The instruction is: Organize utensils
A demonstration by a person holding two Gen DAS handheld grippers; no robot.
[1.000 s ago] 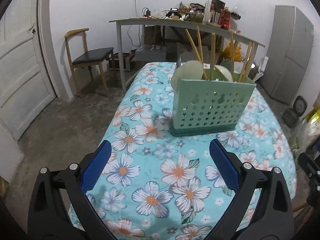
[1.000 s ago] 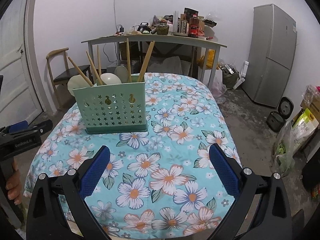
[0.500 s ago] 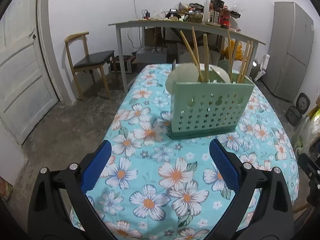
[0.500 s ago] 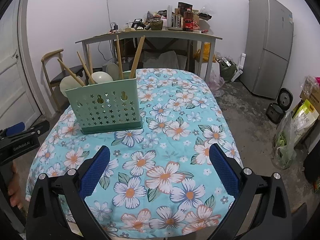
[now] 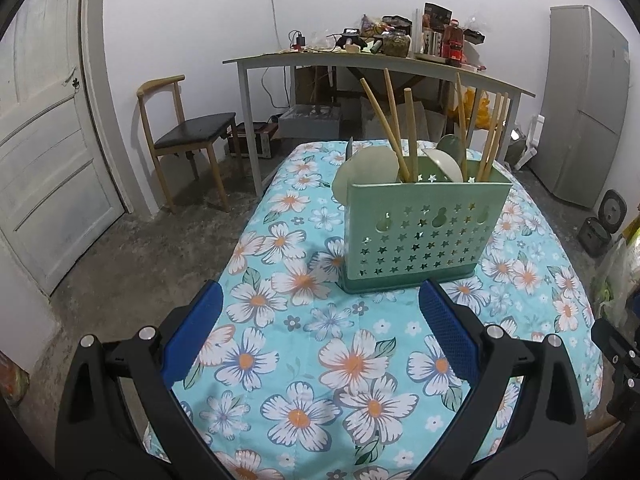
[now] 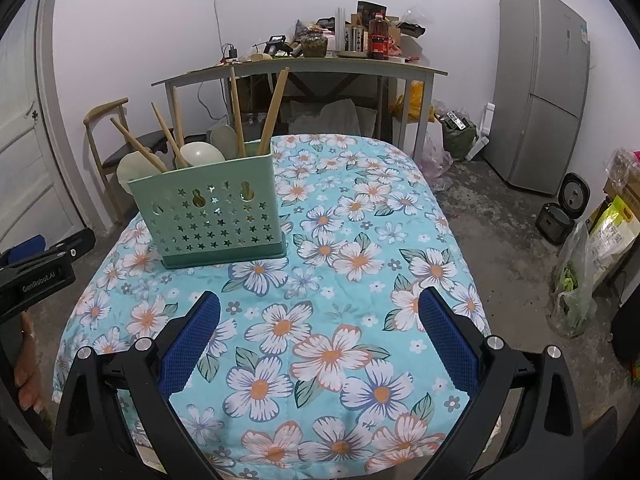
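Observation:
A green perforated utensil holder (image 5: 420, 232) (image 6: 212, 216) stands upright on the floral tablecloth (image 5: 320, 344) (image 6: 352, 280). Wooden-handled spoons and chopsticks (image 5: 404, 132) (image 6: 240, 116) stick up out of it, with pale spoon bowls (image 6: 200, 154) showing above the rim. My left gripper (image 5: 320, 320) is open and empty, hovering near the table's front edge, short of the holder. My right gripper (image 6: 320, 320) is also open and empty over the cloth, to the right of and behind the holder. The left gripper's body (image 6: 36, 272) shows at the right wrist view's left edge.
Behind the table stands a grey desk (image 5: 360, 64) (image 6: 304, 68) cluttered with bottles and jars. A wooden chair (image 5: 184, 136) sits by the white door (image 5: 40, 160). A grey fridge (image 6: 540, 92) stands at the right, with a rice cooker (image 6: 560, 212) and bags (image 6: 600, 248) on the floor.
Both grippers have drawn back and risen slightly, so the holder looks a bit farther and the view has shifted. Both stay open and empty.

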